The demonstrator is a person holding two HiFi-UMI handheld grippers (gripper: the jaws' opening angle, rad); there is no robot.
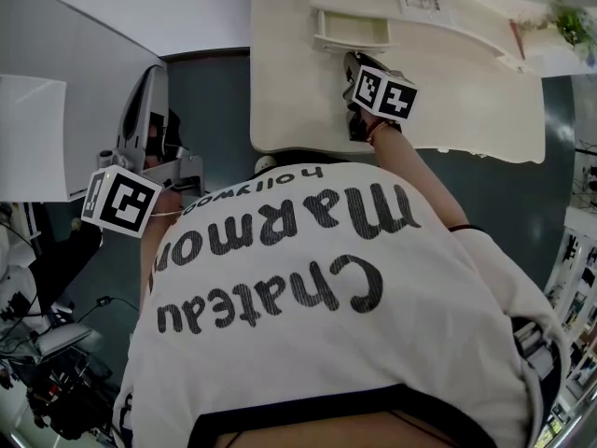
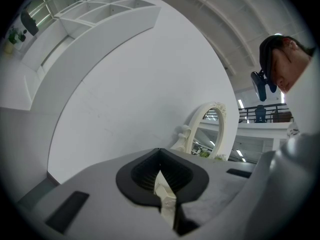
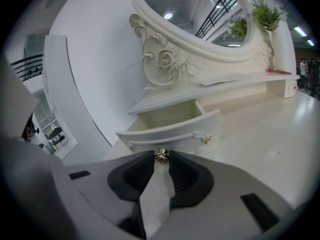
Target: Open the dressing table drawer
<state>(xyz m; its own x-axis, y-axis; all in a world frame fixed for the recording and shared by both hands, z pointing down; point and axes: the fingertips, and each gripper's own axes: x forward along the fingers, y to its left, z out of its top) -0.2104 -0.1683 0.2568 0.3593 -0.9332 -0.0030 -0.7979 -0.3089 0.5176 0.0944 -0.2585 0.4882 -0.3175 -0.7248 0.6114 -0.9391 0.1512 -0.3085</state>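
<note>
Dark floor (image 1: 219, 101) and a cream dressing table (image 1: 298, 110) fill the top of the head view. We see the drawer (image 1: 353, 31) pulled out of its low shelf unit, toward us. The right gripper (image 1: 352, 59) sits on the tabletop side just in front of the drawer, with its marker cube facing up. The left gripper (image 1: 152, 77) hangs over the floor, well apart from the table.

Left gripper view: white curved wall (image 2: 125, 84) ahead and the oval mirror (image 2: 210, 129) edge-on at right. The left gripper (image 2: 160, 151) has its jaw tips together, and we see nothing pinched between them.

Right gripper view: the drawer (image 3: 170, 130) stands open under the mirror (image 3: 200, 14), its inside visible. The right gripper (image 3: 161, 157) has its jaws closed part-way on the drawer's small metal knob (image 3: 161, 155), with the pads pressing it from both sides. A plant (image 3: 265, 14) stands at the far end of the shelf.
</note>
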